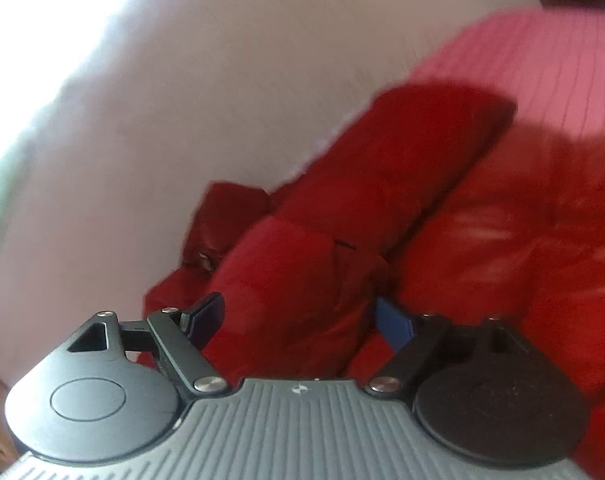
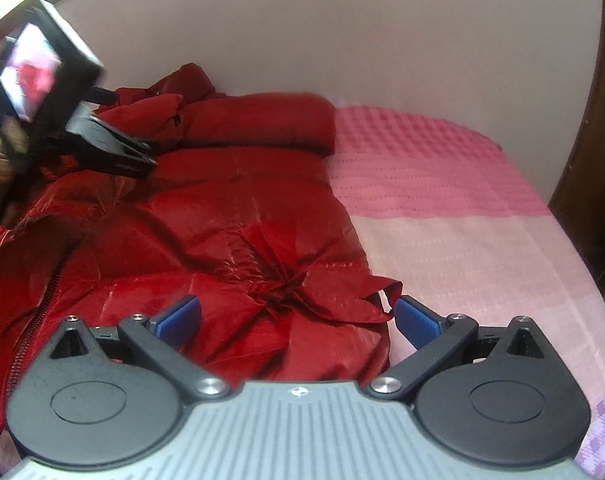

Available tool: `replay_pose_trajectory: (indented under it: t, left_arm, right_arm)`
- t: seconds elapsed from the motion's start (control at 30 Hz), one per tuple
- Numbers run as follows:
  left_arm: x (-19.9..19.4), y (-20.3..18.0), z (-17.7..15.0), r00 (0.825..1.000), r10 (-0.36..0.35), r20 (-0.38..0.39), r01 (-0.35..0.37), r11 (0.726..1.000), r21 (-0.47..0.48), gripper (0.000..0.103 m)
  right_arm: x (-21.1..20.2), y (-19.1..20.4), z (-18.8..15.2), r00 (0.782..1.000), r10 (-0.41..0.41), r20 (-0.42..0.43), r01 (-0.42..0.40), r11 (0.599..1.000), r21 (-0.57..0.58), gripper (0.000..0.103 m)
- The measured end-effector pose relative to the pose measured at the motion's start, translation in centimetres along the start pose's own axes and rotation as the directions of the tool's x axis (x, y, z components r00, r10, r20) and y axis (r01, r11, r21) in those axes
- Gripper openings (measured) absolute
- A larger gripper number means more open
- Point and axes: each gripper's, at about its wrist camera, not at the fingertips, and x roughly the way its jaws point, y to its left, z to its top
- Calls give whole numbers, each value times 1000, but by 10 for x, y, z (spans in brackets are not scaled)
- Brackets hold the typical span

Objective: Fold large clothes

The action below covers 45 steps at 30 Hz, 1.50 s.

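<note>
Both tools (image 1: 298, 320) (image 2: 298, 320) open over red jacket (image 2: 222, 216) on bed (image 2: 462, 240).

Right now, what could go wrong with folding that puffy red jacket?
The jacket looks slick and puffy, so the left gripper, whose jaws straddle a thick bulge, might slip off or pinch too little. The right gripper is open over the hem by a small loop; a finger could snag it. The jacket is bunched near the bed middle with its sleeve folded over, so a pull may drag everything crooked.
</note>
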Motion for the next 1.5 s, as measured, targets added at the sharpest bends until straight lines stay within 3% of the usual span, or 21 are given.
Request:
replay_pose_trajectory:
  t: [0.03, 0.07, 0.1, 0.23, 0.33, 0.43, 0.53, 0.57, 0.63, 0.7, 0.77, 0.8, 0.87, 0.93, 1.03, 1.13, 1.2, 1.23, 1.33, 1.37, 1.5]
  left_arm:
    - [5, 0, 0, 1000, 5, -9, -5, 1000, -6, 42]
    - [9, 1, -1, 1000, 11, -26, -11, 1000, -21, 27]
    - [11, 5, -1, 998, 45, -46, -47, 998, -51, 20]
    - [-6, 55, -17, 993, 99, -69, -114, 951, -287, 15]
    - [-35, 115, -45, 982, 134, -131, -183, 843, -506, 14]
    - [-66, 177, -92, 954, 197, -227, -298, 707, -641, 14]
    - [-84, 233, -157, 900, 214, -380, -433, 543, -720, 15]
    - [-89, 246, -180, 873, 238, -427, -486, 504, -714, 15]
    - [-88, 261, -222, 790, 305, -532, -610, 467, -639, 15]
    - [-85, 270, -264, 733, 302, -609, -674, 442, -592, 24]
    - [-84, 272, -297, 701, 280, -656, -703, 425, -570, 43]
    - [-87, 271, -313, 699, 256, -668, -705, 406, -582, 58]
    - [-99, 263, -340, 739, 197, -644, -665, 366, -651, 74]
    - [-116, 252, -352, 774, 165, -611, -624, 365, -691, 75]
    - [-135, 222, -352, 831, 120, -543, -540, 403, -738, 86]
    - [-160, 189, -345, 891, 76, -449, -436, 423, -794, 93]
    - [-166, 171, -337, 918, 30, -394, -362, 465, -808, 93]
    - [-170, 161, -333, 933, 8, -360, -318, 485, -814, 93]
    - [-169, 138, -318, 955, -69, -289, -208, 541, -815, 92]
    - [-168, 133, -314, 958, -96, -270, -175, 552, -816, 91]
    - [-163, 118, -310, 960, -179, -215, -81, 556, -827, 90]
  right_arm:
    - [1, -1, -1, 1000, 2, -3, -2, 1000, 6, 103]
    - [2, -3, -1, 1000, 6, -6, -6, 1000, 13, 103]
    - [2, -4, -2, 1000, 8, -7, -8, 1000, 18, 103]
    - [1, -9, -3, 1000, 6, -8, -6, 999, 32, 103]
    - [0, -9, 1, 1000, -6, -2, 6, 1000, 27, 103]
    - [-5, -2, 9, 1000, -9, 13, 9, 1000, -1, 103]
    - [-7, 15, 21, 999, -11, 30, 13, 998, -65, 103]
    - [-7, 25, 26, 999, -6, 41, 10, 995, -94, 103]
    - [-5, 45, 37, 998, 12, 59, -2, 987, -161, 103]
    - [-1, 73, 50, 996, 34, 87, -11, 967, -256, 103]
    - [11, 103, 64, 993, 36, 114, 7, 931, -364, 103]
    - [19, 119, 70, 991, 28, 133, 30, 912, -409, 103]
    - [39, 147, 84, 982, 34, 184, 61, 872, -486, 103]
    - [65, 169, 98, 980, 33, 195, 76, 847, -526, 103]
    - [111, 199, 118, 986, 39, 163, 57, 834, -549, 103]
    - [155, 223, 126, 985, -19, 170, 116, 806, -580, 103]
    - [178, 232, 131, 984, -33, 174, 132, 796, -591, 103]
    - [188, 232, 136, 983, -39, 177, 136, 803, -580, 97]
    - [205, 212, 162, 995, 4, 96, 44, 867, -496, 35]
    - [205, 200, 170, 995, -16, 95, 59, 881, -469, 21]
    - [175, 113, 192, 976, -111, 186, 167, 932, -321, 14]
